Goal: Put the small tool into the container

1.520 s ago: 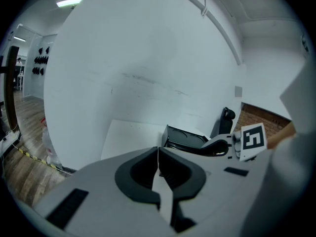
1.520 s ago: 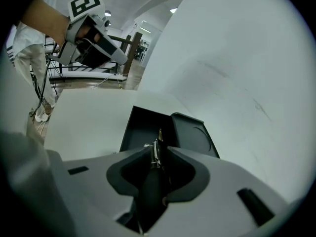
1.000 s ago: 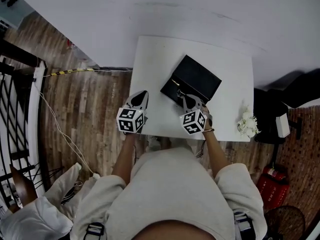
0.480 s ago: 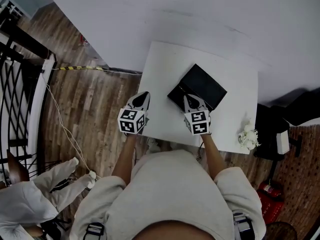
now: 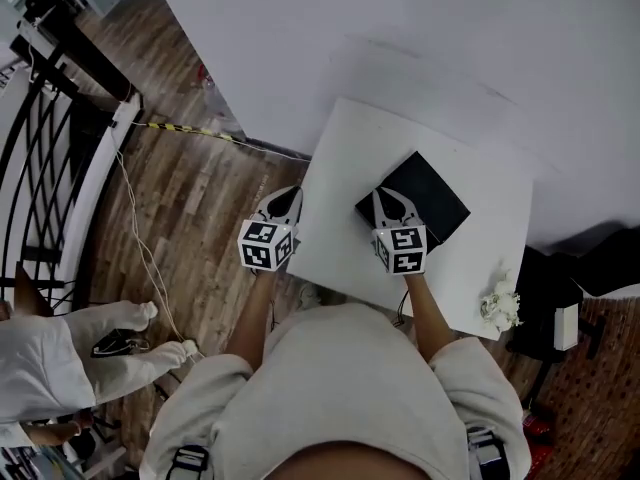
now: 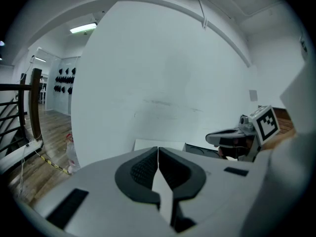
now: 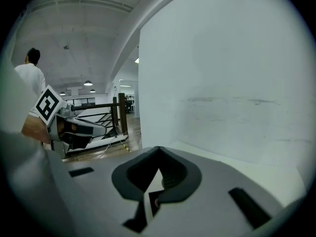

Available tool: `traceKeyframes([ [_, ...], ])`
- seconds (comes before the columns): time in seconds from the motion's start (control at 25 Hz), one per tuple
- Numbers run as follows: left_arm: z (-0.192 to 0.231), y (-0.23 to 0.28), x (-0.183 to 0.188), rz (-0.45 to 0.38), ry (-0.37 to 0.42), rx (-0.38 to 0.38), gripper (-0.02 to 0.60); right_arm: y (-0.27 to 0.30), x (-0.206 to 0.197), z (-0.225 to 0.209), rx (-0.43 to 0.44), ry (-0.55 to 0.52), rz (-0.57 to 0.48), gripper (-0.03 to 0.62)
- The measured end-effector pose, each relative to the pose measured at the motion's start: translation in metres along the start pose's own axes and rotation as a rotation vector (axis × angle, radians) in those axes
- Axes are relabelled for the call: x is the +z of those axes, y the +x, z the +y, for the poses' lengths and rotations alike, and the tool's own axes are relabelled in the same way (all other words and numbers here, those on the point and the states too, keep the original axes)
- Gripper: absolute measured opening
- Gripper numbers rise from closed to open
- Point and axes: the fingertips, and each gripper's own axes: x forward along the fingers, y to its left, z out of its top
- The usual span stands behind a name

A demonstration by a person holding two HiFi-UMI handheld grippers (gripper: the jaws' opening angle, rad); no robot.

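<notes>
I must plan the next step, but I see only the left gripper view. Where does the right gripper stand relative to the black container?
Observer: In the head view the right gripper reaches over the side of the black container nearest the person. The container lies on the white table.
Operator: Are its jaws open?
Observer: No, the right gripper view shows them together.
Operator: Is anything else there?
Observer: A small white crumpled thing at the table's near right corner.

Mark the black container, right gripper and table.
black container (image 5: 436, 196), head view, top surface
right gripper (image 5: 385, 196), head view, between shut fingertips
table (image 5: 340, 218), head view, bare top left of container
</notes>
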Motion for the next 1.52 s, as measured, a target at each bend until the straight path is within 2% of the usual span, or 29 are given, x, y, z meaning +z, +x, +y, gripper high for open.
traceKeyframes([
  [0.32, 0.025, -0.022, 0.019, -0.047, -0.001, 0.089, 0.011, 0.014, 0.031, 0.016, 0.065, -0.03, -0.053, -0.002],
  [0.6, 0.04, -0.038, 0.027, -0.074, -0.008, 0.131, 0.011, 0.02, 0.045, 0.029, 0.092, -0.049, -0.072, -0.002],
  [1.52, 0.04, -0.039, 0.027, -0.082, -0.016, 0.143, 0.011, 0.022, 0.044, 0.034, 0.093, -0.072, -0.069, -0.002],
])
